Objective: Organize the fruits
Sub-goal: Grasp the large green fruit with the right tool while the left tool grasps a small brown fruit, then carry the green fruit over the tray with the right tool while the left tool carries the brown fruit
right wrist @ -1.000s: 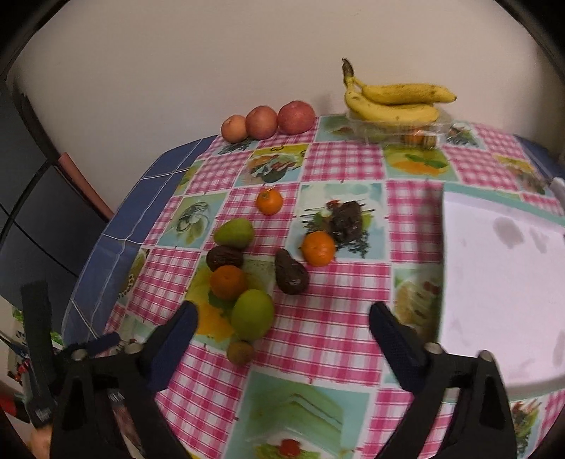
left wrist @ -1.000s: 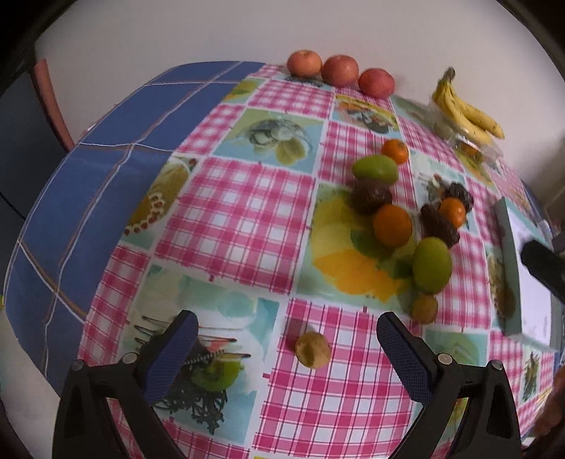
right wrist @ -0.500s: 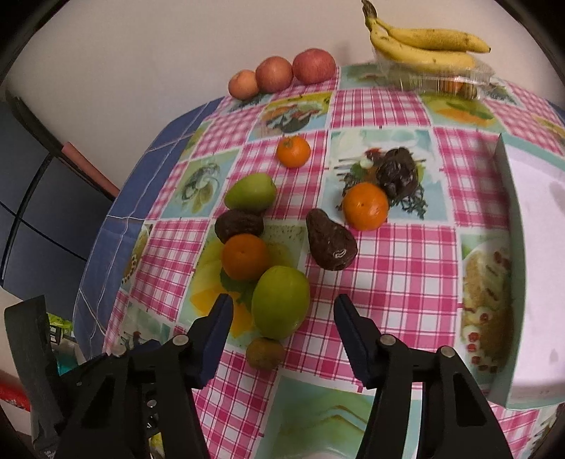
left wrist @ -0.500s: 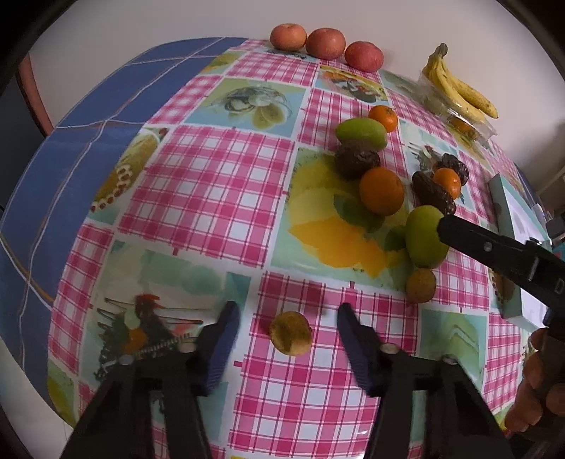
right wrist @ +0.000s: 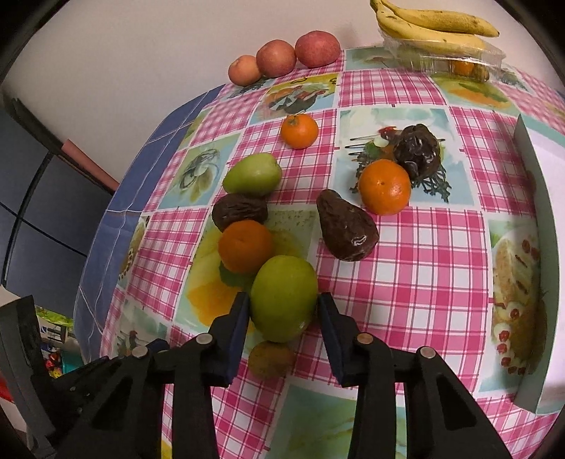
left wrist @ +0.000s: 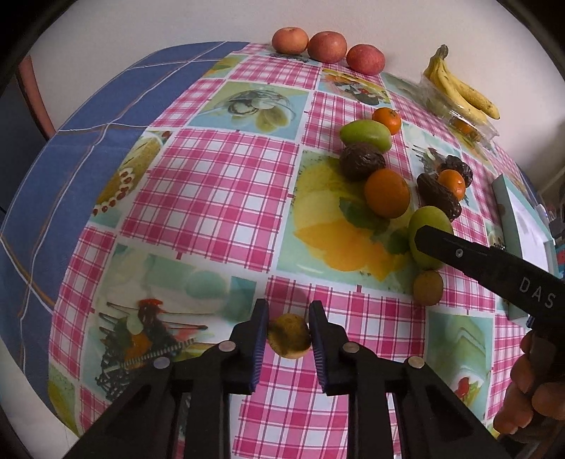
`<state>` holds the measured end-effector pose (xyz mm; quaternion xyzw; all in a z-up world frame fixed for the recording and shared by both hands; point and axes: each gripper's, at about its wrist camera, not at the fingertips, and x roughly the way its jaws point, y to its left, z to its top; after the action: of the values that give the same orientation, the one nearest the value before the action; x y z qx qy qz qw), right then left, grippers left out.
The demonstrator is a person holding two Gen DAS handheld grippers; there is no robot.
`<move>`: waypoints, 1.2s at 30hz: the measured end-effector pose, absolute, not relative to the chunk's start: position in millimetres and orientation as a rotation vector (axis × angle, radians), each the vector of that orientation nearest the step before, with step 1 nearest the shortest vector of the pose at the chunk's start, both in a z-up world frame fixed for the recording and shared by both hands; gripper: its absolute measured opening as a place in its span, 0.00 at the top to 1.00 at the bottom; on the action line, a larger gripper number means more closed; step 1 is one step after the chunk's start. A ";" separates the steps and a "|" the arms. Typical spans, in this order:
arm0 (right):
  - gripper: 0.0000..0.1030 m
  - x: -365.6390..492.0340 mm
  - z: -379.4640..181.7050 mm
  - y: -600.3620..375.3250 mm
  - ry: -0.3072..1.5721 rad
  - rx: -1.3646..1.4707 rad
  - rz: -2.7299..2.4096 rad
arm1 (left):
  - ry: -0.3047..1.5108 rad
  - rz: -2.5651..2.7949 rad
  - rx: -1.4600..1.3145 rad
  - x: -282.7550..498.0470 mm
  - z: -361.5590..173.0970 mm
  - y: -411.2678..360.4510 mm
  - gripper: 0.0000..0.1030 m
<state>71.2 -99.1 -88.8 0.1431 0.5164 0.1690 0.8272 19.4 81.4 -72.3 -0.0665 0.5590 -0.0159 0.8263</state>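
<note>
A small yellow-brown fruit (left wrist: 289,336) sits between the blue pads of the left gripper (left wrist: 289,333), both pads touching its sides, the jaws clamped on it low over the checked tablecloth (left wrist: 212,183); the right gripper (right wrist: 283,312) reaches in from the right, a hand (left wrist: 526,392) wrapped round its handle, and its jaws close against a large green fruit (right wrist: 284,297), one pad on each flank; just beneath those jaws lies a small brown fruit (right wrist: 271,358); beyond them an orange (right wrist: 244,246) touches the green fruit; further off, a dark wrinkled fruit (right wrist: 346,231), three apples (right wrist: 282,58) and bananas (right wrist: 434,30) by the wall.
</note>
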 end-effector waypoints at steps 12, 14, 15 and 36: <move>0.60 63.0 -87.7 -108.3 1.110 0.321 0.355 | 1.213 0.002 -0.126 25.5 -72.3 75.9 0.76; 0.60 60.8 -85.3 -112.3 1.107 0.328 0.355 | 1.228 0.009 -0.134 28.1 -71.9 75.9 0.76; 0.60 59.7 -83.2 -114.4 1.103 0.334 0.356 | 1.237 0.014 -0.142 29.5 -71.3 76.0 0.76; 0.60 58.9 -5.5 -220.2 0.955 0.315 0.109 | 1.131 0.052 -0.130 80.7 13.8 18.1 0.76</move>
<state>58.9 -220.2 -5.5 0.1510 0.4575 0.0520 0.8748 80.7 18.1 13.8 -0.0617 0.5354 0.0248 0.8420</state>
